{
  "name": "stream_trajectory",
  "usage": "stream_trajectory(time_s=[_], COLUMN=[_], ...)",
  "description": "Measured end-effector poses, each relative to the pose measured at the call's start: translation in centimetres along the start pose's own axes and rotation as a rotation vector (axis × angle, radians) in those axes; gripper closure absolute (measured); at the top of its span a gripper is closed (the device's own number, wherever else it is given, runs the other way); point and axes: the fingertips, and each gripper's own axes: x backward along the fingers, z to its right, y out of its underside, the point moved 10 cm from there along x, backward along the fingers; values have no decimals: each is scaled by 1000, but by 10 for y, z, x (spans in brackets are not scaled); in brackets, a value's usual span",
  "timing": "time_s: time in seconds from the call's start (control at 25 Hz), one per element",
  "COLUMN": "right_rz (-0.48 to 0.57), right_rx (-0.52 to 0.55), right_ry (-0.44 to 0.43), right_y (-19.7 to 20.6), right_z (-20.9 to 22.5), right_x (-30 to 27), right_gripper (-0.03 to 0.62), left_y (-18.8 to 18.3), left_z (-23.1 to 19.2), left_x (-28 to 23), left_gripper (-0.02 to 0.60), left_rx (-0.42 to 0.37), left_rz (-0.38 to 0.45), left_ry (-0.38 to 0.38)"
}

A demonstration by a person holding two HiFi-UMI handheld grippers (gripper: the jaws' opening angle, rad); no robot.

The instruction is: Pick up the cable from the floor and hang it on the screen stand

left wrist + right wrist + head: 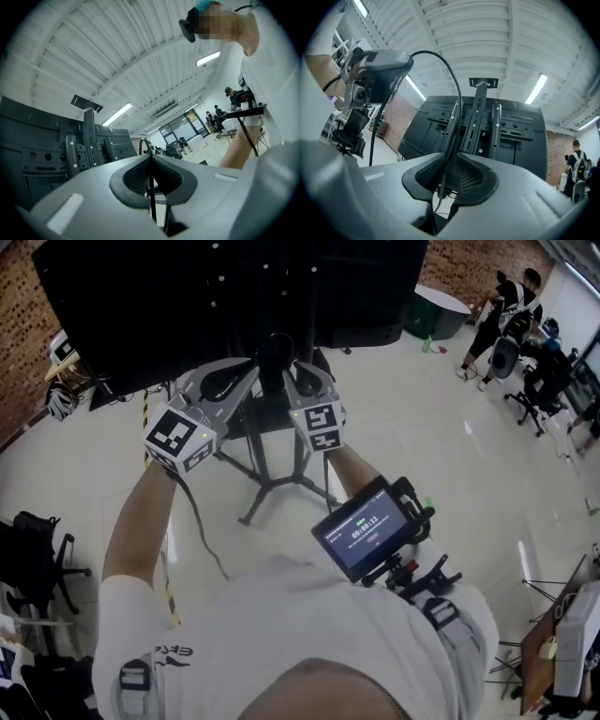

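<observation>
A thin black cable (200,521) climbs from the floor to my left gripper (251,371), which is shut on it; the left gripper view shows the cable (151,187) pinched between the closed pads. From there it arcs across to my right gripper (298,371). In the right gripper view the cable (446,168) runs down through the gap between the jaws, which stand a little apart and open. Both grippers are raised side by side at the pole of the screen stand (272,474), just behind the black screen (187,287). Its mounting bracket (478,117) lies straight ahead.
The stand's legs (253,512) spread over the glossy floor below my arms. Office chairs (37,549) stand at the left. People (497,315) and a round table (436,306) are far off at the right. A small monitor (370,531) hangs at my chest.
</observation>
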Motion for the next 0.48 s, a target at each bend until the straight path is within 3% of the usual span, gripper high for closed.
stream_trajectory(time_s=[0.24, 0.48], right_rz=[6, 12], right_rx=[-56, -46], right_ry=[-18, 2], right_y=[0, 3], right_z=[-1, 5], right_x=[-1, -2], right_gripper=[522, 543], left_y=[-3, 5], left_z=[1, -18], left_x=[0, 10], left_gripper=[568, 568], left_rx=[-16, -4], left_rz=[-9, -20], left_ry=[14, -40])
